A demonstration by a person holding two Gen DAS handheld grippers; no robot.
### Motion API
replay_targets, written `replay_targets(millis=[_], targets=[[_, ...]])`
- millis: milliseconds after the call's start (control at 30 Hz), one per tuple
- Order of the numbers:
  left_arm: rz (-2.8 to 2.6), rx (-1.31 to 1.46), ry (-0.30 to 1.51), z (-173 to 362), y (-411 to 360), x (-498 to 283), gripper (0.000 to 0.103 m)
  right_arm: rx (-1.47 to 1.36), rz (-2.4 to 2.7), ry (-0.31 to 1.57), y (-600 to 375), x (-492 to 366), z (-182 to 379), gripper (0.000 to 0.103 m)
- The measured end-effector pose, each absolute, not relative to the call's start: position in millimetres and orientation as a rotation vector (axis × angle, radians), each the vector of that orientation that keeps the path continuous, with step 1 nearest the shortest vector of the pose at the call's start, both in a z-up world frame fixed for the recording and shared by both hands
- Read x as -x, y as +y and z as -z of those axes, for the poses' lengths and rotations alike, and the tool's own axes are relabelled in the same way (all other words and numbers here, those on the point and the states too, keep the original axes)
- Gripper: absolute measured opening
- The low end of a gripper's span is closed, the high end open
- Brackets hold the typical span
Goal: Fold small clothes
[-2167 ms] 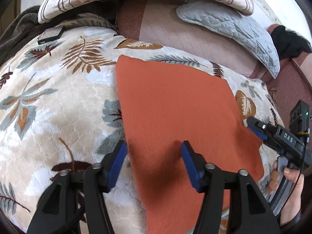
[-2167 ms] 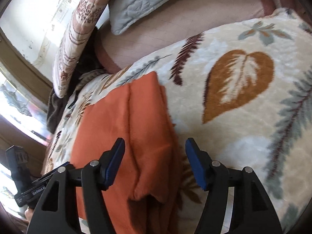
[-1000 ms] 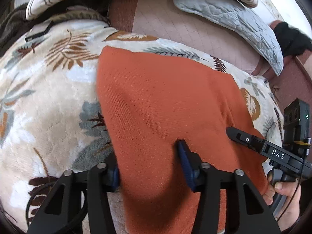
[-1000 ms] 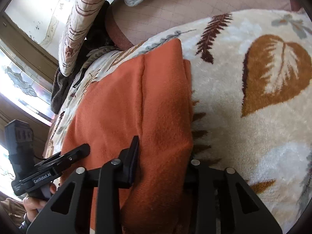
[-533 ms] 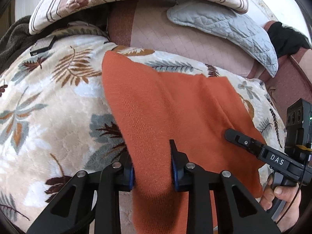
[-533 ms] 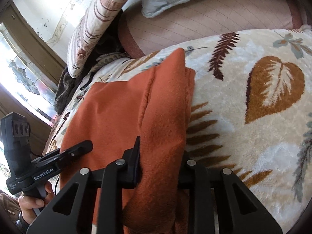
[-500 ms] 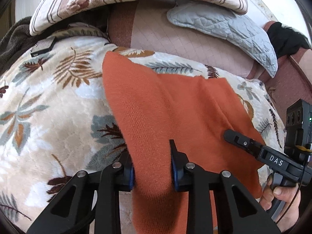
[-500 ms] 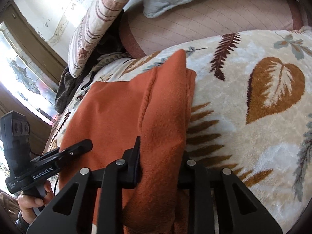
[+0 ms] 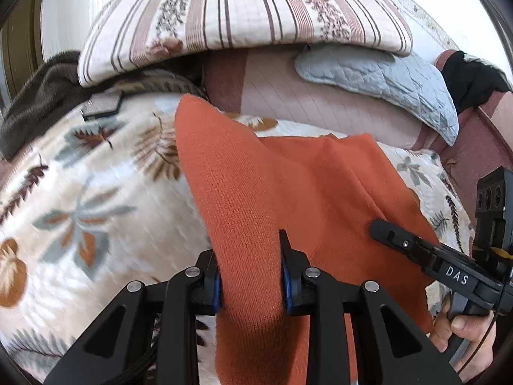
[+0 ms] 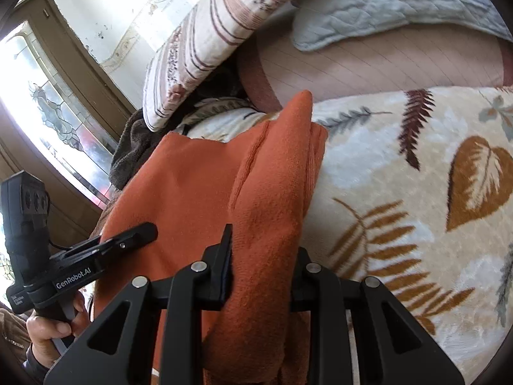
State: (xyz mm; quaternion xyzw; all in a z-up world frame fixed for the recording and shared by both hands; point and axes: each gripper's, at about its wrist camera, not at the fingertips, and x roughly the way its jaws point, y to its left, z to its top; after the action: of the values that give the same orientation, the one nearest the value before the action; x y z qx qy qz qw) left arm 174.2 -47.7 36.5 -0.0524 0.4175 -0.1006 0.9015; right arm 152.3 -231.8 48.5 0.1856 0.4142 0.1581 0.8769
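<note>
Bed (image 9: 96, 199) covered by plush cream blanket with leaf print; striped quilted pillow (image 9: 243, 16) and grey quilted pad (image 9: 384, 77) at its far edge. Orange knit garment (image 9: 288, 186), soft, partly lifted off the blanket. Left gripper (image 9: 250, 276) and right gripper (image 10: 261, 276): fingers clamped on bunched near-edge folds.

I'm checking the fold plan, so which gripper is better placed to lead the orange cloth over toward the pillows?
Neither alone, probably. The left gripper and right gripper are each clamped on a near edge of the orange cloth, lifted off the leaf-print blanket. If one must lead, left: its side hangs flatter, the right's is bunched.
</note>
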Motion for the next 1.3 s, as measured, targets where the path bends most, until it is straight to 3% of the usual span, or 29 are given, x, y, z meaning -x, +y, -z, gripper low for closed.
replay_targets(millis=[267,700,833,1300], targets=[[0.19,0.118,0.86,-43,-18,-206,0.027,-0.381,-0.297,0.82,-204,-176,-54,0.027],[0.148,0.191,0.947,43,10,-243,0.03,-0.358,-0.253,0.917,-200,-203,15,0.027],[0.134,0.171,0.931,43,7,-239,0.035,-0.37,-0.24,0.939,-204,-205,24,0.034],[0.129,0.164,0.859,-3,11,-167,0.039,-0.194,-0.256,0.915,-192,-153,-40,0.037]])
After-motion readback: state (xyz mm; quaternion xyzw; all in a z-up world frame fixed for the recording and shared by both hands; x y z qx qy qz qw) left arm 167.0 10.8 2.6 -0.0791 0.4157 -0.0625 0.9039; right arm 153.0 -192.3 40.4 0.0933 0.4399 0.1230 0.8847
